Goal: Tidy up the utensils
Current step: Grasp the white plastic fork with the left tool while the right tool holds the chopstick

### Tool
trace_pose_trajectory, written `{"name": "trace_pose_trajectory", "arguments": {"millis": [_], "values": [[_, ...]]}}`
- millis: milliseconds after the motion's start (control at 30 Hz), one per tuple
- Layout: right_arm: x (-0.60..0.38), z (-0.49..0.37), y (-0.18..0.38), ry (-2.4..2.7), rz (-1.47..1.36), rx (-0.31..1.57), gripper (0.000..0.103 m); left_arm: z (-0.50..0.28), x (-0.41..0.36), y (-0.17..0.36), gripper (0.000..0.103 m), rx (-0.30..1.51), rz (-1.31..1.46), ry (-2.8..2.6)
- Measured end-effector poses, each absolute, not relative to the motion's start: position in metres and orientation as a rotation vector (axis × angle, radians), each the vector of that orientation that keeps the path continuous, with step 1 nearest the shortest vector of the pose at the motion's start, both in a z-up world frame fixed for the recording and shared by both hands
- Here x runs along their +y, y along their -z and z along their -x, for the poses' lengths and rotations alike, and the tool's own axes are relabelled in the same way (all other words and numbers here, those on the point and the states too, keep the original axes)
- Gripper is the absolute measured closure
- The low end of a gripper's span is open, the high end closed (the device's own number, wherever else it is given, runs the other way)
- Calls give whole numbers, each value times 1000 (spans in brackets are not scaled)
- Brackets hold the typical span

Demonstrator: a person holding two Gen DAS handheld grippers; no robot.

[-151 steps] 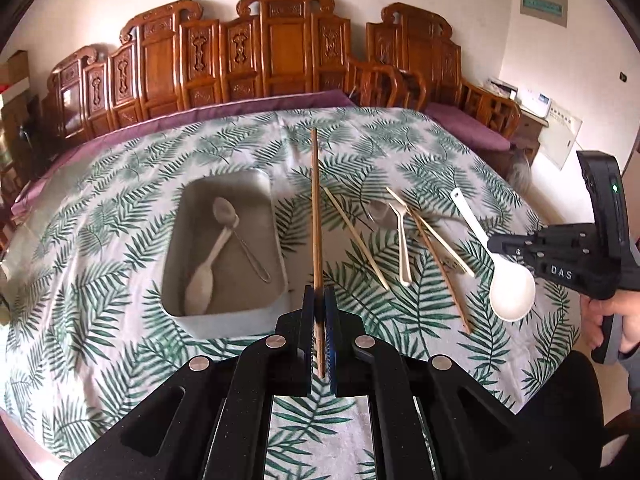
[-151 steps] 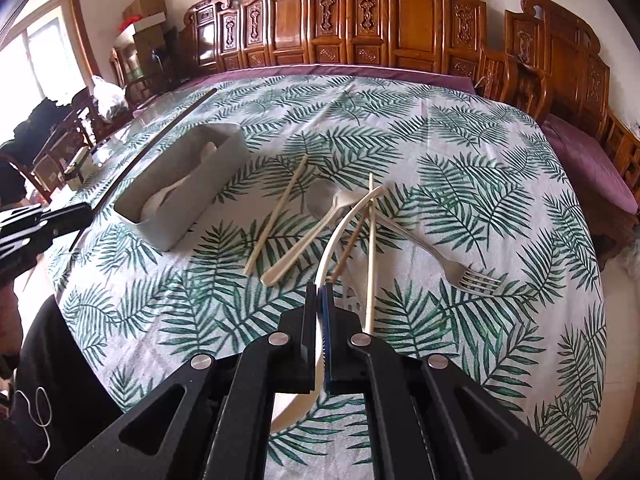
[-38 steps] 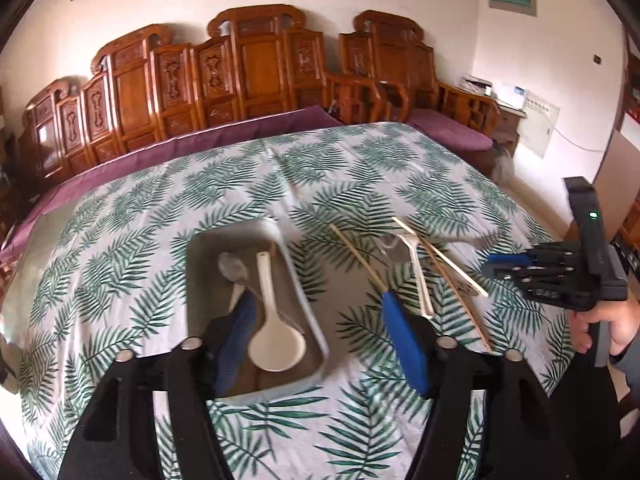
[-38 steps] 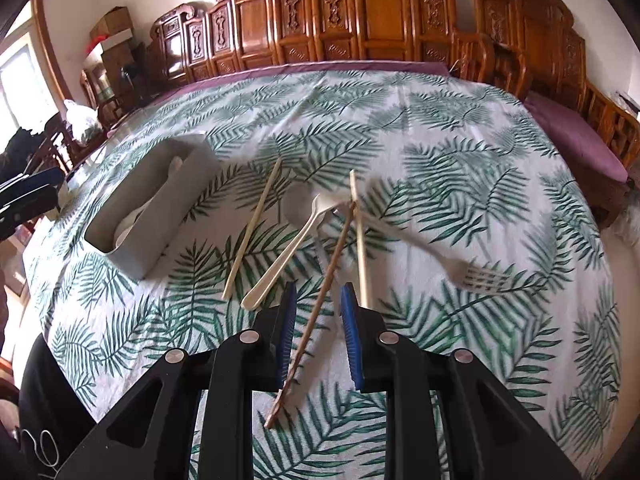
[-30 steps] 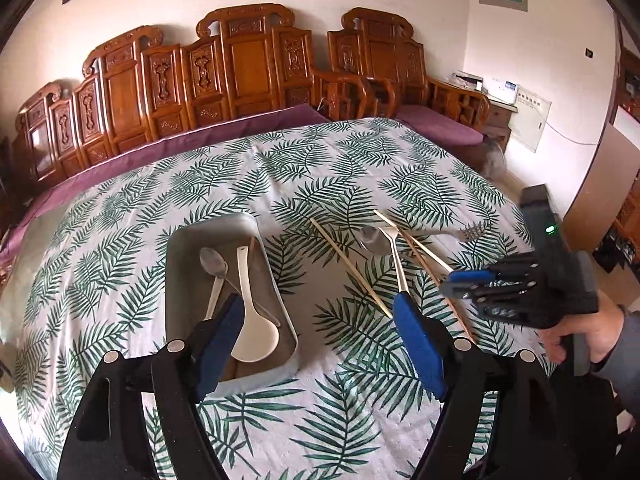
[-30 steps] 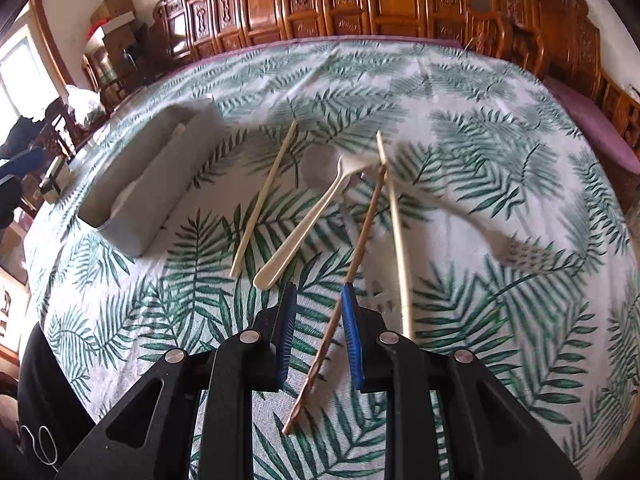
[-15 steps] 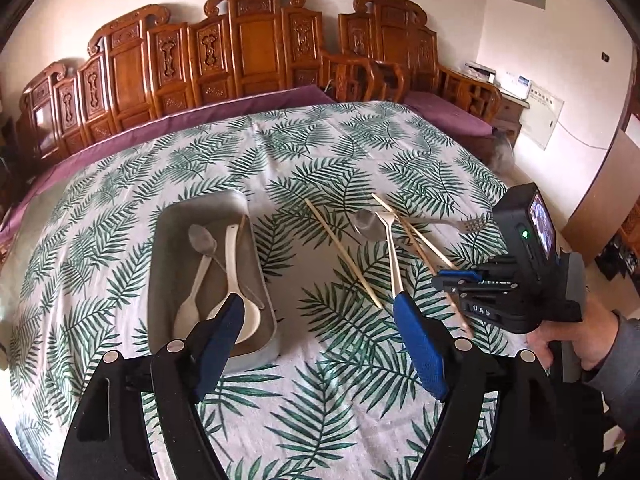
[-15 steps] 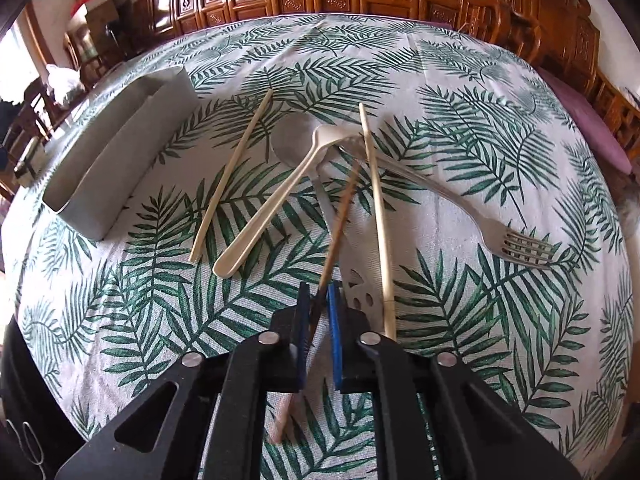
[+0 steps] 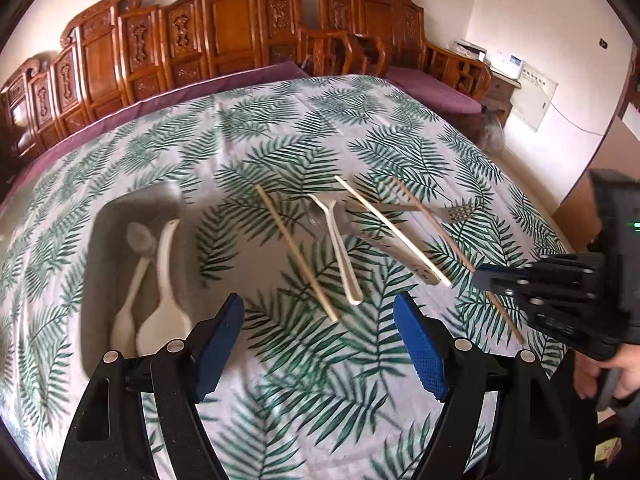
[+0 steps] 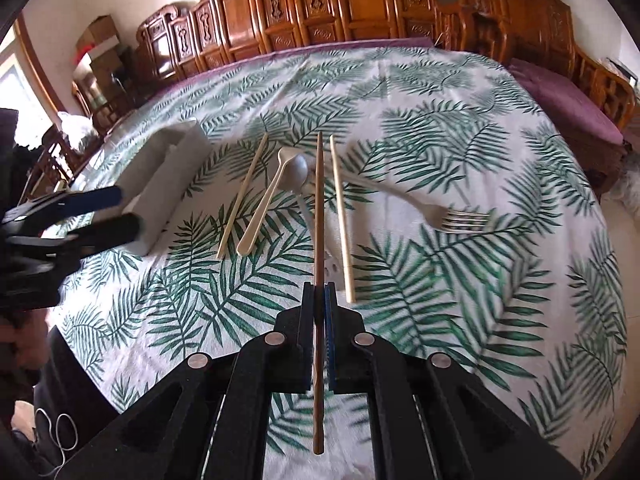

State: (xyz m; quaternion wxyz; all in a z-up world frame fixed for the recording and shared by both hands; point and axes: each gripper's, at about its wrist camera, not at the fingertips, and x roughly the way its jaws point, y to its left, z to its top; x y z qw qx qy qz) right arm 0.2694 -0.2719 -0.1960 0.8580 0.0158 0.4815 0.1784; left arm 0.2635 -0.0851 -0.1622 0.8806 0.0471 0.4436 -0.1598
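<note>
Tablecloth [image 9: 360, 132] is thin fabric, white with a green fern print, slightly wrinkled, draped over a round table.

Right hand-held gripper [image 10: 319, 296]: black plastic arms, blue ribbed pads, pressed together on a dark brown wooden chopstick [image 10: 319, 208]. Stick is slim and straight, clamped near its near end, short tail sticking out behind the pads, long end pointing away over the other utensils.

Left hand-held gripper [image 9: 320, 332]: same build, pads wide apart, nothing between them, held above the cloth between tray and loose utensils.

Grey tray [image 9: 94, 240]: rectangular, rounded corners, matte, low walls. In it: a metal spoon [image 9: 140, 238], a pale plastic spoon [image 9: 128, 300], and a white ceramic soup spoon [image 9: 166, 304] with a deep oval bowl. Their handles cross.

Loose on the cloth, right of the tray:
- two pale bamboo-coloured chopsticks, one [image 10: 242, 196] left of the group, the other [image 10: 341, 220] right of the clamped stick
- cream plastic spoon [image 10: 264, 208], long flat handle, lying across a metal spoon bowl [image 10: 298, 172]
- metal fork [image 10: 440, 212], shiny, four tines pointing right
- flat metal piece [image 9: 404, 256] with holes, partly under the sticks; type unclear

Carved reddish wooden chairs [image 10: 360, 0] line the far side.
</note>
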Motion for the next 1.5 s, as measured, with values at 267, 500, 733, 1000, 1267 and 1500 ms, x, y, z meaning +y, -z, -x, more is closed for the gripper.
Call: {"name": "trace_pose_trajectory", "arguments": {"millis": [267, 500, 733, 1000, 1267, 1500], "values": [[-291, -269, 186, -359, -39, 978, 97, -294, -118, 182, 39, 960, -94, 361], [-295, -272, 192, -344, 23, 979, 97, -328, -134, 209, 51, 1010, -104, 328], [-298, -274, 198, -324, 51, 984, 97, -357, -139, 236, 65, 1067, -135, 295], [-304, -276, 199, -323, 37, 989, 97, -366, -137, 240, 84, 1063, -136, 275], [-309, -277, 196, -316, 23, 986, 97, -358, -134, 233, 96, 1079, -126, 270], [-311, -277, 197, -314, 17, 987, 97, -331, -126, 193, 96, 1015, -86, 295]]}}
